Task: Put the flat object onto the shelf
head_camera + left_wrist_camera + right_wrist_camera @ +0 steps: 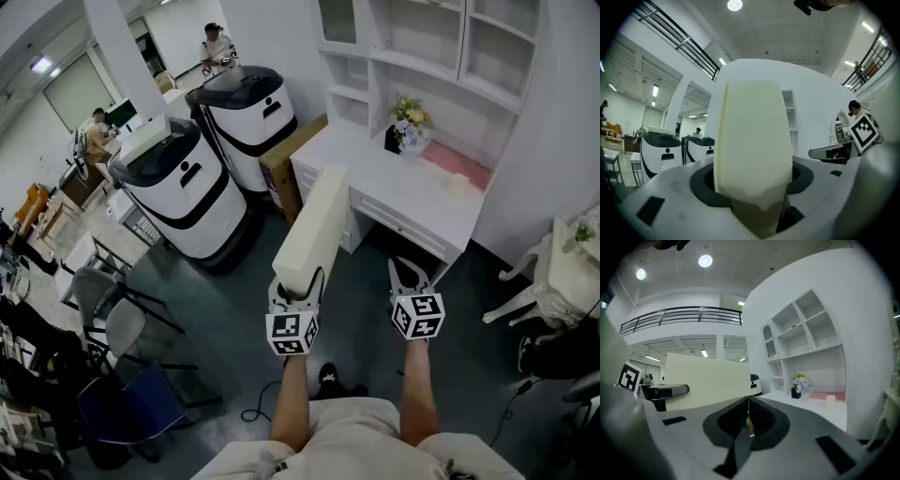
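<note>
- Carrying stage: left gripper (pixel 297 292) was clamped on the near end of the board (pixel 313 225). The board stood on edge in the air, its far end aimed at the desk (pixel 370 173).
- Left gripper view agreed: jaws spread wide, the cream board filled the gap, both sides bearing on it.
- Right gripper (pixel 410 277) rode just right of the board, apart from it, with its jaws closed together and nothing between them.
- Shelf (pixel 417 42) lay far and right above the desk, well apart from the board. Nothing of the board had reached it.
- Flowers (pixel 409 120) stood at the back of the desk; the upper bays looked bare.
- Judged done: pick-up. Judged left: closing on the shelf, raising the board to a bay, setting it in, letting go.
</note>
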